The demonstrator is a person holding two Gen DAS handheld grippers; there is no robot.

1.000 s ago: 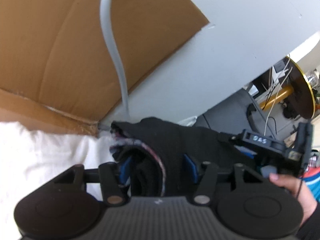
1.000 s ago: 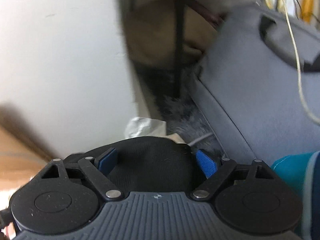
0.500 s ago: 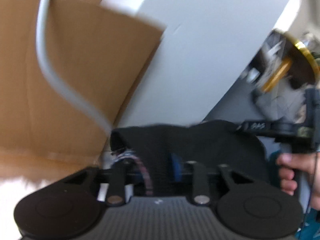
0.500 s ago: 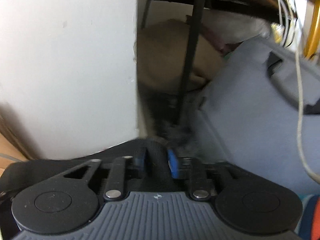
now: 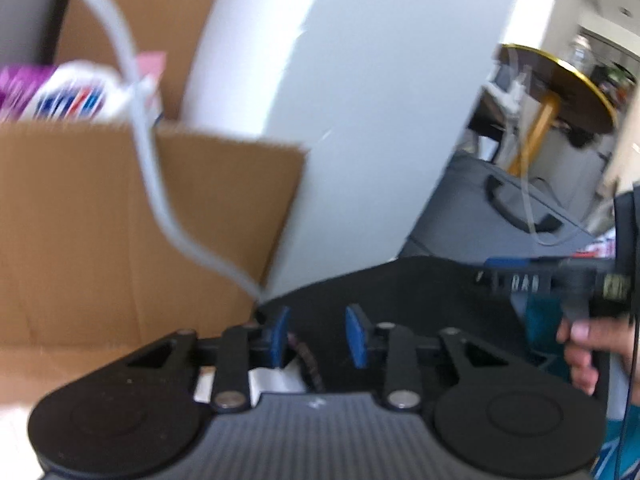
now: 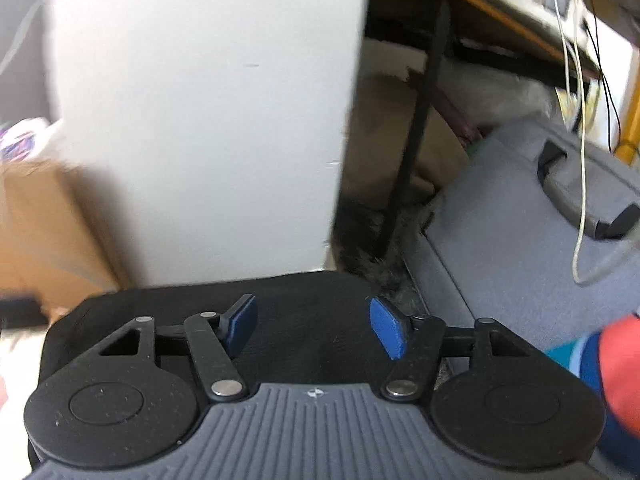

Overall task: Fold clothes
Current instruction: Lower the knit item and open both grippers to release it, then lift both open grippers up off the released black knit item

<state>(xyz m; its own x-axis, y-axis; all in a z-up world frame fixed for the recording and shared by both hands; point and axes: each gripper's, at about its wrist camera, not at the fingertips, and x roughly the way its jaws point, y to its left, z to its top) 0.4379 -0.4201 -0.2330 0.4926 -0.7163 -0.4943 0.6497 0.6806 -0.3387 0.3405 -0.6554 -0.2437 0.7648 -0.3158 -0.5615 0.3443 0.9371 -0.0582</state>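
The black garment [image 5: 400, 292] occupies the lower centre of the left wrist view, spread as a dark sheet behind and between the blue pads. A patterned trim edge [image 5: 308, 364] shows at its lower part, just right of the left pad. In the right wrist view the same black garment [image 6: 312, 320] fills the lower centre, spanning the gap between the pads.

The left gripper [image 5: 318, 336] has its blue pads partly spread, with fabric lying between them; whether the pads actually clamp the cloth cannot be told. The right gripper [image 6: 316, 328] has its pads set wide apart, the cloth lying in the gap without visible contact on either pad.

At the right edge of the left wrist view, a hand [image 5: 584, 348] grips the handle of the other tool.

Surroundings, left wrist view: a cardboard box [image 5: 100, 240] at left, a grey cable [image 5: 160, 208] curving down across it, a white panel [image 5: 360, 120] at centre, a grey suitcase [image 5: 500, 216] at right, and a round gold-rimmed table [image 5: 560, 92] at upper right. Right wrist view: the white panel [image 6: 200, 120] at upper left, the grey suitcase [image 6: 520, 240] at right, a white cord [image 6: 580, 160] hanging over it.
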